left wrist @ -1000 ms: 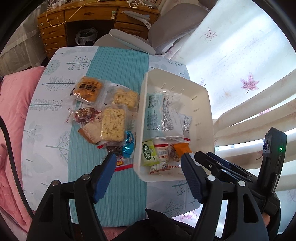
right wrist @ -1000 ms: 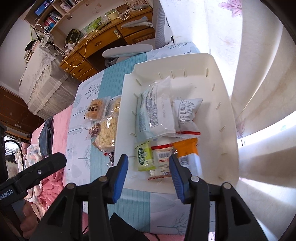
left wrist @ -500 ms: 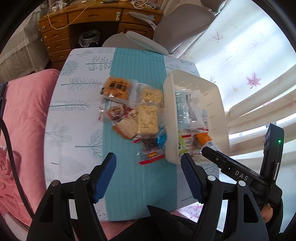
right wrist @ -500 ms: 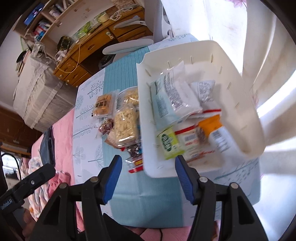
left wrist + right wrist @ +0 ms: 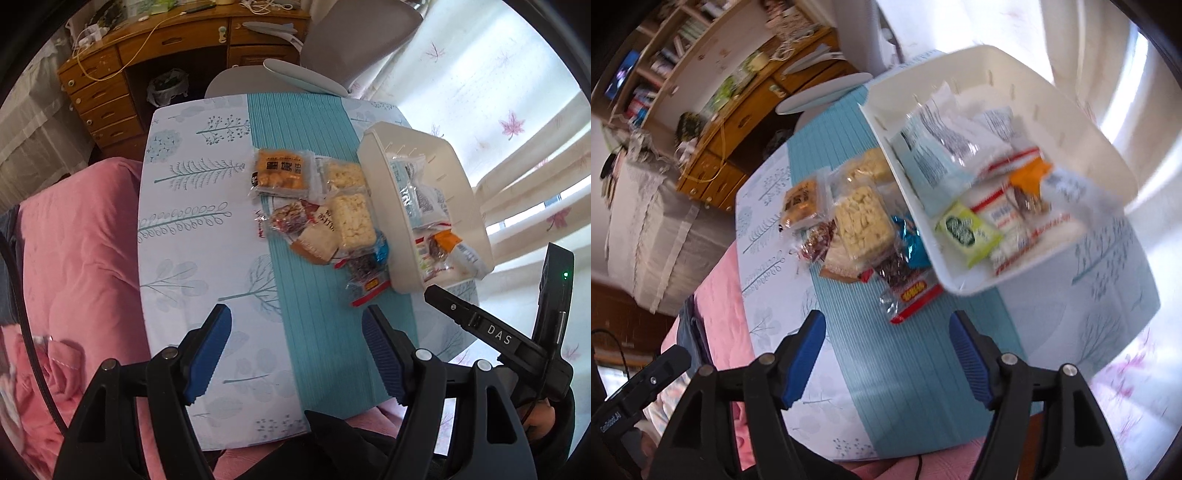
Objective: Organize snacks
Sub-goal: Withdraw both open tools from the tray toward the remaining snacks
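A white basket stands at the table's right side, holding several snack packets, among them a green one and an orange one. Loose snacks lie left of it on the teal runner: an orange cake packet, pale rice-crisp packs, a blue wrapper and a red-edged bag. My left gripper hangs open over the near table, nothing between its fingers. My right gripper is above the runner's near end, jaws opening and empty.
The table wears a white cloth with tree prints and a teal runner. A pink quilt lies left. A grey chair and wooden desk stand behind; curtains hang right.
Both grippers have drawn leftwards, away from the basket, which now sits far right in both views. The right gripper's jaws have widened. The loose snacks now lie ahead of both.
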A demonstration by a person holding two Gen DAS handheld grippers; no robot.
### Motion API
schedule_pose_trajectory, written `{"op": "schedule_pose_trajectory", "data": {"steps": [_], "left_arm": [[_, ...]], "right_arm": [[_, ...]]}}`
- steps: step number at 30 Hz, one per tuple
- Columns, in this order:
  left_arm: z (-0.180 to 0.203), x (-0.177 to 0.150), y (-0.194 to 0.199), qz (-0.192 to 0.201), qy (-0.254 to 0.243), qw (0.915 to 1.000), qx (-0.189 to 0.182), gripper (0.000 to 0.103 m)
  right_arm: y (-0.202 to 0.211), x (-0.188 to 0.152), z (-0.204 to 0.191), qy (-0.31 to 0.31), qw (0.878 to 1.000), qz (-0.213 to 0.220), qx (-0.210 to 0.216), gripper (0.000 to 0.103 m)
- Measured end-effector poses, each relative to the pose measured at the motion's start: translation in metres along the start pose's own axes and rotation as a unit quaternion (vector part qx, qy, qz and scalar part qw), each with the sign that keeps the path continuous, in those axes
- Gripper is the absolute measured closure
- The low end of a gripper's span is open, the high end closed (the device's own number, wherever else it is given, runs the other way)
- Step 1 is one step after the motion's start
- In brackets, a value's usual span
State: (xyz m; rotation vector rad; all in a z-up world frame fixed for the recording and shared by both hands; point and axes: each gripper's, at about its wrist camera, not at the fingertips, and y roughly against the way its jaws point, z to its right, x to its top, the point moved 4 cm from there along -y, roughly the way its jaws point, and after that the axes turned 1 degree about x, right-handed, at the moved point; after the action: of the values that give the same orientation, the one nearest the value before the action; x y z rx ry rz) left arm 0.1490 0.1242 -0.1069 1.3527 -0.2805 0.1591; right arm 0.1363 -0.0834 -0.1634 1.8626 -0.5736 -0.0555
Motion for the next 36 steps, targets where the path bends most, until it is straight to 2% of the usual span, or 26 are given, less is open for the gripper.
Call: {"op": "schedule_pose_trajectory", "data": {"steps": [4, 14, 19, 25, 31, 36], "left_arm": [[-0.015, -0.003, -0.005, -0.01, -0.027, 0.9996, 0.0, 0.031], [-0.027, -0.005, -0.029, -0.037, -0.07, 0.9968, -0.007, 0.031], [-0.027, 0.003, -0.049, -0.036, -0.088, 0.9954, -0.005, 0.028], [-0.026, 0.018, -0.082, -0.04, -0.116, 0.9921, 0.026, 0.026], [-0.023, 0.037, -0.117, -0.038, -0.144, 0.9877, 0.048, 0.026], [-0.019, 0.053, -0.145, -0.027, -0.151, 0.987, 0.049, 0.026]], "right_arm": [[-0.012, -0.022, -0.002, -0.038, 0.999, -0.007, -0.011, 0.033], [-0.032, -0.053, -0.014, -0.052, 0.998, -0.025, -0.037, 0.033], [-0.043, -0.062, -0.02, -0.045, 0.998, -0.038, -0.021, 0.033], [-0.057, -0.057, -0.028, -0.031, 0.999, -0.032, -0.005, 0.033], [-0.079, -0.044, -0.02, -0.091, 0.995, -0.028, 0.019, 0.033], [-0.098, -0.034, 0.0, -0.176, 0.983, -0.018, 0.04, 0.033]]}}
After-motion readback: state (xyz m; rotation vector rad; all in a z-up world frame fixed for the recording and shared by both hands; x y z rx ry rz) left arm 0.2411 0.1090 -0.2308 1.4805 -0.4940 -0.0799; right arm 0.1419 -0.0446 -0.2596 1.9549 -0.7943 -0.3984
